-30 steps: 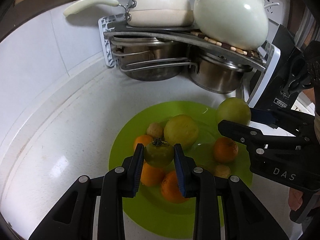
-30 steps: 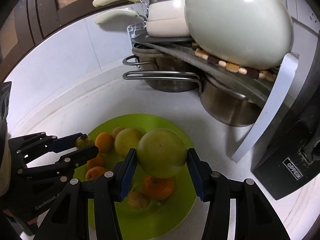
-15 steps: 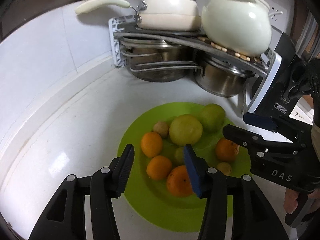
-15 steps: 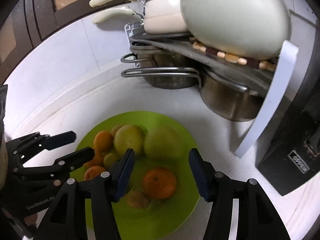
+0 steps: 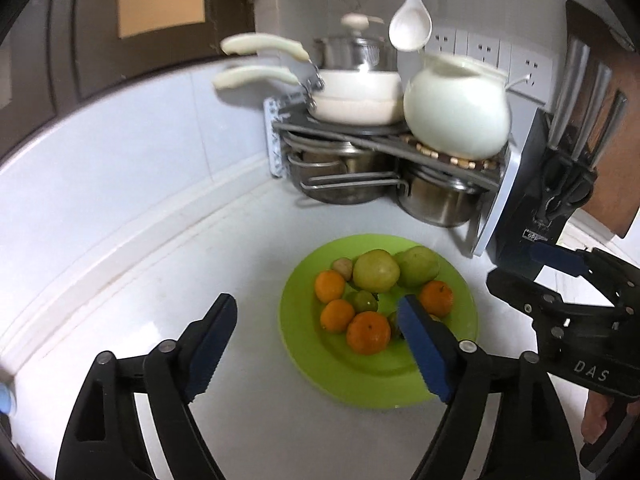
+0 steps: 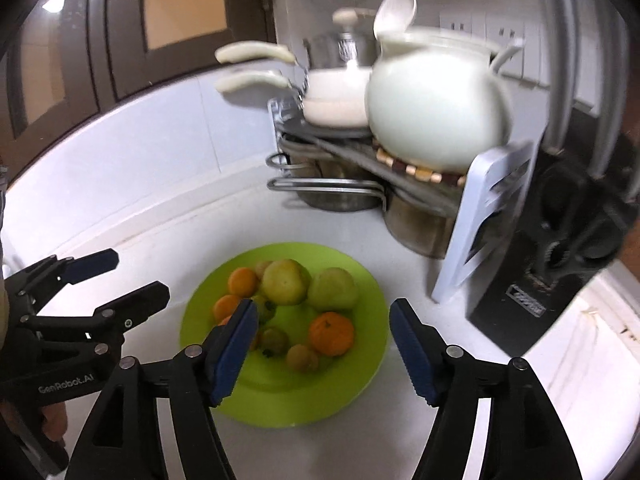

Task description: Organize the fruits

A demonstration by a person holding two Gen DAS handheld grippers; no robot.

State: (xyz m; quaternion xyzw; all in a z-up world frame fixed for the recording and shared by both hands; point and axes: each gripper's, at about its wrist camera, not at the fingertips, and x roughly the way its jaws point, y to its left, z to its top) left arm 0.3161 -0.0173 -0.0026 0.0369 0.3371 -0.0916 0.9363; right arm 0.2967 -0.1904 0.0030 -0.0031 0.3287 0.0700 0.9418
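Fruits: oranges, two large yellow-green fruits and a few small ones lie together on the green plate, none of them held.
Green plate: flat on the white counter, in front of the pot rack.
Small green tomato: rests near the plate's middle, among the oranges.
Larger pale green fruit: sits toward the back of the plate, touching its yellow-green neighbour.
Left gripper: jaws spread wide and have just been opening; nothing is between the blue pads, which hang above the counter and the plate's near left edge.
Right gripper: jaws apart and have just been opening; they hold nothing, and the plate shows below the gap.
Pot rack: carries a white round pot and cream-handled pans on top, with steel pots beneath.
Knife block: black, to the right of the rack.
Ladle: white, hangs on the wall above the pots.
Person: fingers show at each grip's lower edge.
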